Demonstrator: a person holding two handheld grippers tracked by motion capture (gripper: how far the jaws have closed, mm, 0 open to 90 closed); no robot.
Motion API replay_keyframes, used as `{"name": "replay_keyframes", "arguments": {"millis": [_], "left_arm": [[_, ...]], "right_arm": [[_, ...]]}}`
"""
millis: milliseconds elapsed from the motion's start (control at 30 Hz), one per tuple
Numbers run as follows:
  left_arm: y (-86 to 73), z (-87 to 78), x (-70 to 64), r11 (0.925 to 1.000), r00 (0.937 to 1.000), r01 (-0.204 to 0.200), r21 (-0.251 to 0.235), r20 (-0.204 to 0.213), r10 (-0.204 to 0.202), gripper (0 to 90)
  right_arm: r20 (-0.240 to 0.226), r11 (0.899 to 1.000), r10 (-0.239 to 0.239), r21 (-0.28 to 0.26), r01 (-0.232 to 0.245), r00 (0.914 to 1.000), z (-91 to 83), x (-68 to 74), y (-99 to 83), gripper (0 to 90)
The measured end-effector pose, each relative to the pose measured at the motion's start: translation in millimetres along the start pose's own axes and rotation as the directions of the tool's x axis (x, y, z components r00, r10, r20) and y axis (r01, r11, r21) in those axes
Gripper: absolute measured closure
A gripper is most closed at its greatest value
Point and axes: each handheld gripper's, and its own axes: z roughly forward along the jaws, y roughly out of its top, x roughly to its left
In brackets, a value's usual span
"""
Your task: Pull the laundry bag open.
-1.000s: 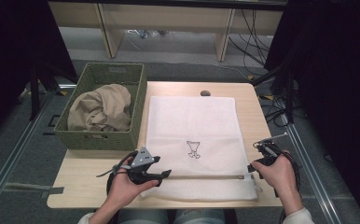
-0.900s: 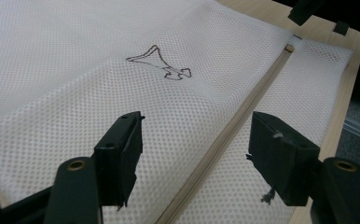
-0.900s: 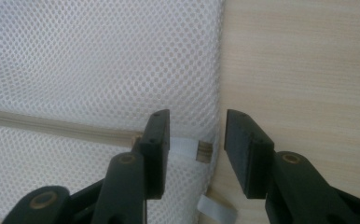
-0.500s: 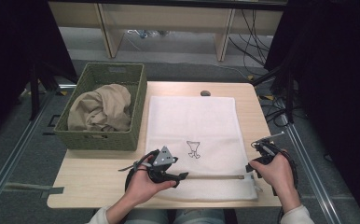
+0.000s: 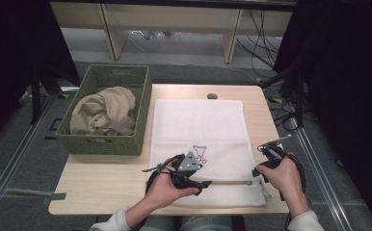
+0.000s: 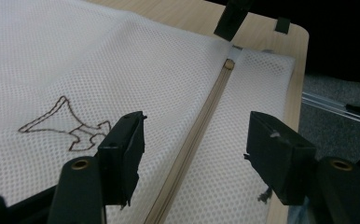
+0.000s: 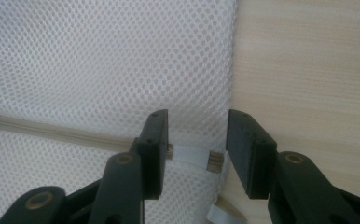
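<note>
A white mesh bag [image 5: 198, 130] with a small stitched outline figure [image 5: 201, 153] lies flat on the wooden table [image 5: 102, 185]. Its tan zipper [image 5: 230, 182] runs along the near edge. My left gripper [image 5: 204, 183] is open over the bag's near middle, its jaws straddling the zipper [image 6: 201, 135] in the left gripper view [image 6: 194, 128]. At the zipper's right end my right gripper [image 5: 259, 169] is open, with the white end tab [image 7: 192, 154] lying between its fingertips [image 7: 197, 122].
A green woven basket [image 5: 109, 143] holding a crumpled tan cloth [image 5: 104, 110] stands at the table's left. A small dark object [image 5: 212, 96] sits at the far edge. The table's right edge [image 6: 301, 56] lies close beyond the bag. Cables trail on the floor behind.
My left gripper has slid right along the zipper from the bag's left edge to its middle. The right gripper has stayed at the zipper's right end.
</note>
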Motion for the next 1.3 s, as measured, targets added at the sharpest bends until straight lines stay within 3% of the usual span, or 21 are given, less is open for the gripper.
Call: {"name": "replay_keyframes", "arguments": {"millis": [33, 67, 100, 167, 267, 300, 333, 367, 400, 467, 600, 633, 700, 833, 900, 933, 1100, 1167, 1233, 1267, 1300], "left_arm": [[2.6, 2.0, -1.1, 0.9999, 0.9999, -0.011, 0.001, 0.001, 0.011, 37.8], [5.0, 5.0, -3.9, 0.9999, 0.9998, -0.003, -0.01, 0.019, 0.004, 38.3], [7.1, 8.1, -6.2, 0.9999, 0.9995, 0.001, -0.015, 0.032, -0.001, 38.8], [10.3, 14.7, -10.2, 0.9997, 0.999, -0.021, -0.011, 0.039, 0.021, 39.8], [12.3, 23.4, -12.4, 0.9995, 0.9978, -0.031, 0.003, 0.059, 0.031, 41.7], [12.5, 25.8, -13.9, 0.9996, 0.9979, -0.028, -0.003, 0.059, 0.029, 42.1], [13.1, 26.7, -13.8, 0.9993, 0.9976, -0.036, 0.005, 0.059, 0.036, 42.4], [13.1, 28.1, -14.8, 0.9997, 0.9976, -0.022, -0.005, 0.066, 0.022, 42.7], [13.2, 28.8, -14.8, 0.9998, 0.9976, -0.02, -0.008, 0.066, 0.021, 42.9], [13.1, 29.2, -12.9, 0.9994, 0.9978, -0.034, 0.002, 0.058, 0.033, 43.3], [10.9, 29.0, -11.1, 0.9998, 0.9983, -0.018, -0.001, 0.055, 0.018, 43.7], [10.1, 29.2, -11.3, 0.9999, 0.998, -0.011, -0.003, 0.062, 0.011, 43.7], [9.0, 28.6, -10.7, 0.9999, 0.9985, -0.012, 0.0, 0.054, 0.012, 43.7], [7.6, 29.4, -9.3, 0.9998, 0.9986, -0.014, 0.01, 0.05, 0.014, 43.1], [7.2, 29.7, -8.6, 0.9998, 0.9988, -0.013, 0.013, 0.048, 0.012, 43.0], [7.1, 30.2, -8.9, 0.9998, 0.9987, -0.014, 0.016, 0.05, 0.013, 42.9], [7.1, 30.5, -9.8, 0.9996, 0.9984, -0.018, 0.02, 0.054, 0.017, 42.9], [6.8, 30.1, -9.9, 0.9998, 0.9985, -0.014, 0.016, 0.052, 0.013, 43.1], [5.8, 29.5, -10.0, 0.9996, 0.9987, -0.018, 0.02, 0.048, 0.017, 43.2], [5.5, 29.5, -9.5, 0.9994, 0.9983, -0.026, 0.022, 0.053, 0.025, 43.2], [5.0, 29.5, -10.0, 0.9996, 0.9986, -0.014, 0.025, 0.052, 0.013, 43.2]], "right_arm": [[-0.004, 0.998, 0.055, 0.014, -0.055, 0.9985, 0.0, 3.1, -0.8, 59.9], [0.001, 0.999, 0.033, 0.014, -0.033, 0.9995, 0.7, 1.3, -0.5, 59.9], [0.004, 0.997, 0.076, 0.032, -0.076, 0.9971, -0.7, 4.1, -0.6, 59.9], [-0.003, 0.998, 0.053, 0.027, -0.053, 0.9986, 0.5, -0.6, -0.7, 59.6], [0.009, 0.994, 0.1, 0.043, -0.101, 0.9949, 3.7, 1.1, -1.6, 58.3], [0.014, 0.999, 0.038, 0.03, -0.039, 0.9992, 6.8, -4.2, -1.5, 57.8], [0.023, 0.996, 0.062, 0.057, -0.063, 0.9978, 7.8, -2.6, -1.7, 57.4], [0.019, 1.0, 0.005, 0.026, -0.006, 0.9998, 11.0, -6.9, -1.7, 57.2], [0.023, 0.992, 0.104, 0.066, -0.106, 0.9943, 9.8, 0.0, -2.1, 56.9], [0.016, 0.999, -0.005, 0.04, 0.004, 0.9999, 15.5, -7.7, -2.1, 56.4], [0.008, 0.997, 0.034, 0.066, -0.034, 0.9994, 18.6, -4.1, -3.2, 56.4], [0.031, 0.992, 0.075, 0.1, -0.078, 0.9967, 17.1, 0.0, -2.8, 56.4], [-0.003, 0.997, -0.036, 0.074, 0.036, 0.9994, 21.2, -8.4, -2.9, 56.4], [0.02, 0.996, -0.02, 0.084, 0.018, 0.9996, 22.8, -7.1, -3.5, 56.4], [0.026, 0.993, 0.05, 0.11, -0.053, 0.9984, 20.9, -2.5, -4.0, 56.4], [0.017, 0.997, 0.0, 0.075, -0.001, 0.9999, 23.5, -6.8, -4.3, 56.6], [0.004, 0.994, 0.029, 0.108, -0.029, 0.9996, 23.1, -7.3, -3.9, 61.1], [0.029, 0.99, 0.072, 0.12, -0.075, 0.997, 24.4, -2.0, -5.1, 67.7], [0.022, 0.992, 0.055, 0.113, -0.057, 0.9982, 27.2, -0.5, -4.1, 73.1], [0.03, 0.992, 0.001, 0.128, -0.005, 0.9996, 25.7, -2.1, -3.1, 75.1], [0.017, 0.989, -0.005, 0.146, 0.003, 0.9998, 25.5, -3.0, -2.5, 76.4]]}}
